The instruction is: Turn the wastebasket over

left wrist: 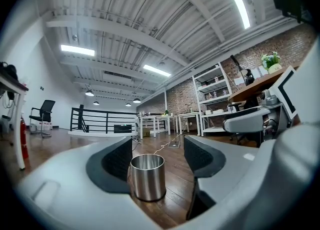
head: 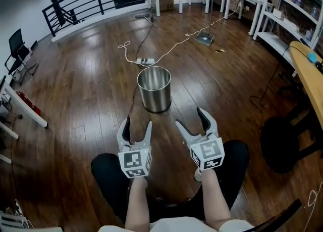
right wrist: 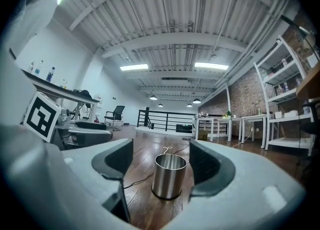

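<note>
One wastebasket (head: 154, 88), a plain cylinder of polished metal, stands upright and mouth-up on the wooden floor (head: 86, 84), ahead of both grippers and apart from them. A thin dark cable (head: 133, 103) runs past its left side. It looks empty, so it is probably light. The shiny wall is likely stiff but slippery, and a squeeze on the round side could skate off. The surer hold is probably the rim, with one pad inside and one outside. Taking it at the left edge with one gripper and at the right edge with the other would let the two tip it over together. Bare metal on hard boards may slide or clang if it is let go early. The left gripper (head: 137, 123) is held about level in front of the person's knees, pointing at the wastebasket, its jaws spread wide with nothing between them. In the left gripper view the wastebasket (left wrist: 147, 176) shows beyond the gap, towards the left jaw. The right gripper (head: 191, 117) sits beside it in much the same level pose, angled slightly inward, jaws equally wide and empty. The right gripper view frames the wastebasket (right wrist: 169, 175) nearly centred between them, further off on the floor.
</note>
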`<state>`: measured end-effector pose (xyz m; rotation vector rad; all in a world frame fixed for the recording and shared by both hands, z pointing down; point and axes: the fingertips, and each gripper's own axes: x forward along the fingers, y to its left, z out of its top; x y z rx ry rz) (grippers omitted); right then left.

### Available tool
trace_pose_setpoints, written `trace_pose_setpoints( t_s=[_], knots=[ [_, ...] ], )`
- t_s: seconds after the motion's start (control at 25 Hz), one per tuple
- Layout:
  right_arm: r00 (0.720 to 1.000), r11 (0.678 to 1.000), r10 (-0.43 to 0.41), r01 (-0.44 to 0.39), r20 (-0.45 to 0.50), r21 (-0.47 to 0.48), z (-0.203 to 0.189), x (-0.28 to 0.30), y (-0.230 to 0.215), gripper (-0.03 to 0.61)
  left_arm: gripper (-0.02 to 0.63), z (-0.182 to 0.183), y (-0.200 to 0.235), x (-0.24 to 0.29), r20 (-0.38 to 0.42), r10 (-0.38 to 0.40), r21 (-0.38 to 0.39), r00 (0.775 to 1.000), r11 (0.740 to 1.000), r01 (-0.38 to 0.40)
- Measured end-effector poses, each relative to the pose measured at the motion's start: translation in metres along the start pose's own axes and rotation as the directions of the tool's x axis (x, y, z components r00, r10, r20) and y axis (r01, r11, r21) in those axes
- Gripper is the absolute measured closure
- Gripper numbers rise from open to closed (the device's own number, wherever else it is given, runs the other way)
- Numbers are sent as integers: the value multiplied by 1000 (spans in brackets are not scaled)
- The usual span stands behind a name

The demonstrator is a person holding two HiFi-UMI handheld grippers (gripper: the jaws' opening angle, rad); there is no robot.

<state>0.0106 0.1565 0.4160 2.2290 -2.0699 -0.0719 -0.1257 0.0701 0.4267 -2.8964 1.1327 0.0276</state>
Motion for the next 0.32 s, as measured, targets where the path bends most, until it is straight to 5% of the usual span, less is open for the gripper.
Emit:
trace_pose_setpoints(
  t_s=[0.32],
  knots=[
    [999,1000,27,-26,-41,13,-27,10,8,241,288,-21,-6,9,-17,-20,-30,1000,999,19]
  ],
)
